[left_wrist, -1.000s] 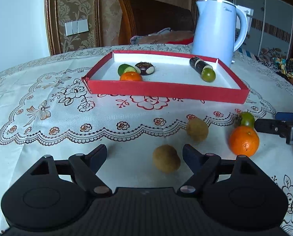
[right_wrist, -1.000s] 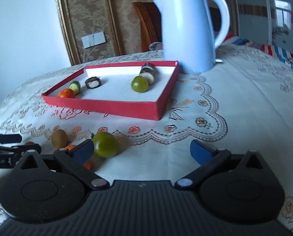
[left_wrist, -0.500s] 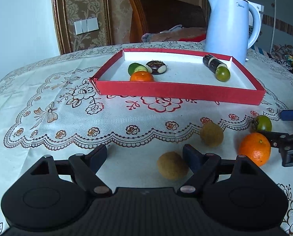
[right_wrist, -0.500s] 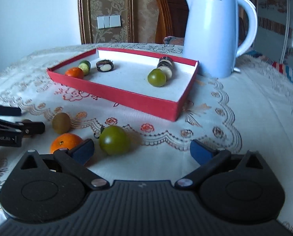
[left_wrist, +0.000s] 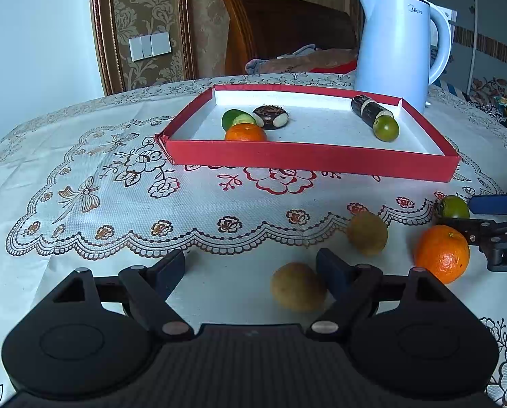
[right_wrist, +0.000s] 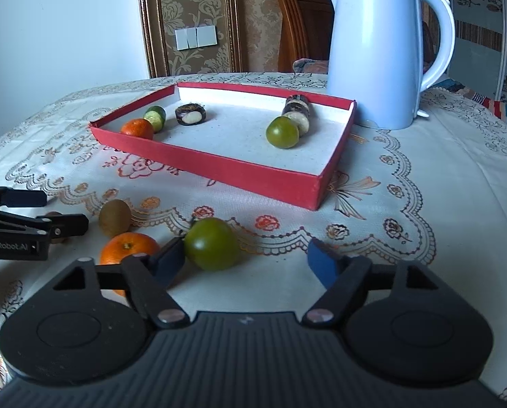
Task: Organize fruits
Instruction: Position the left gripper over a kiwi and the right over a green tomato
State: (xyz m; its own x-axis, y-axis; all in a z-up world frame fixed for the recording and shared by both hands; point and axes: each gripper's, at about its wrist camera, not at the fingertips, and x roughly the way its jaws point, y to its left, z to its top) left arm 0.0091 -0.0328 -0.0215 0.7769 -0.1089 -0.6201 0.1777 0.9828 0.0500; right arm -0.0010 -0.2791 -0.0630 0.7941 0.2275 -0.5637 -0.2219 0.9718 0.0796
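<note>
Left gripper (left_wrist: 251, 268) fingers spread beside kiwi (left_wrist: 297, 286); right gripper (right_wrist: 244, 258) spread, seemingly touching green fruit (right_wrist: 212, 243).

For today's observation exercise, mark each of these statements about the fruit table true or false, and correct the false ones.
1. The red tray holds an orange. True.
2. The left gripper is shut on a kiwi. False: it is open; the near kiwi lies on the tablecloth by its right finger.
3. The white kettle stands inside the tray. False: it stands on the cloth behind it.
4. A green fruit lies between the right gripper's open fingers. True.
5. Two kiwis lie outside the tray. True: the far kiwi is the second.
</note>
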